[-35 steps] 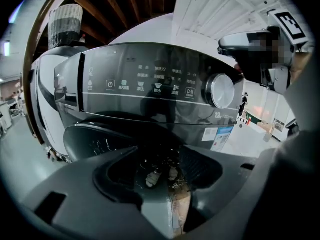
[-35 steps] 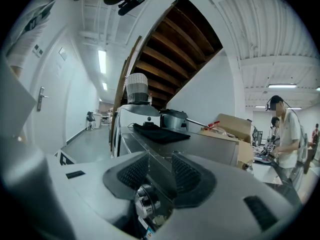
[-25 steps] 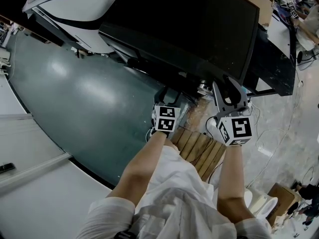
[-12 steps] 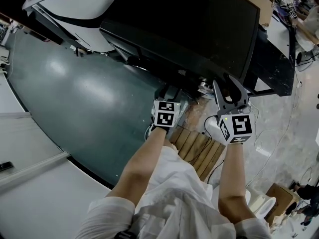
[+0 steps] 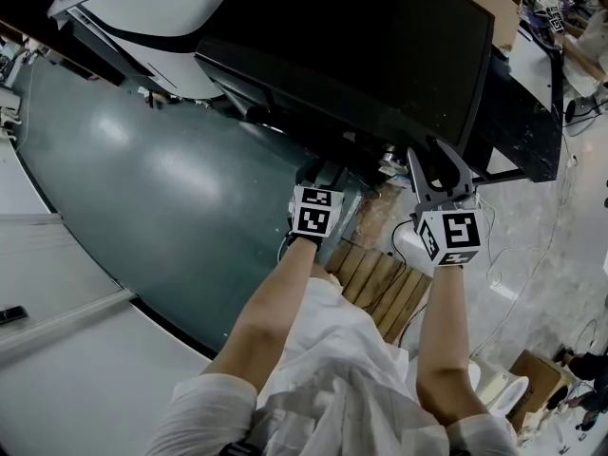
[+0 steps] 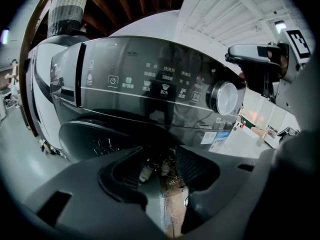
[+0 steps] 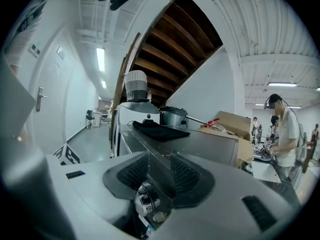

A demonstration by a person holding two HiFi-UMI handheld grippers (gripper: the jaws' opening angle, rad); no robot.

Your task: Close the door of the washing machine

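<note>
From the head view, the washing machine [image 5: 380,46] fills the upper frame, with its dark top seen from above and its front face hidden under the near edge, so the door cannot be judged here. No table shows, so the machine's own edges serve for places. The left gripper [image 5: 321,177] sits low, just below that near edge. The right gripper [image 5: 432,164] hangs by the near right corner with its jaws spread. In the left gripper view, the jaws of the left gripper [image 6: 160,161] stand well apart with only floor and wooden slats between them. The door [image 6: 92,136] is the dark bulge below the control panel, left of the dial [image 6: 222,98], and I cannot tell whether it is latched. In the right gripper view, the right gripper [image 7: 155,171] has its jaws parted astride the top's front edge, with contact unclear and nothing clamped. The task looks to be at the reach for the door, and the next move likely calls for a flat push on it.
</note>
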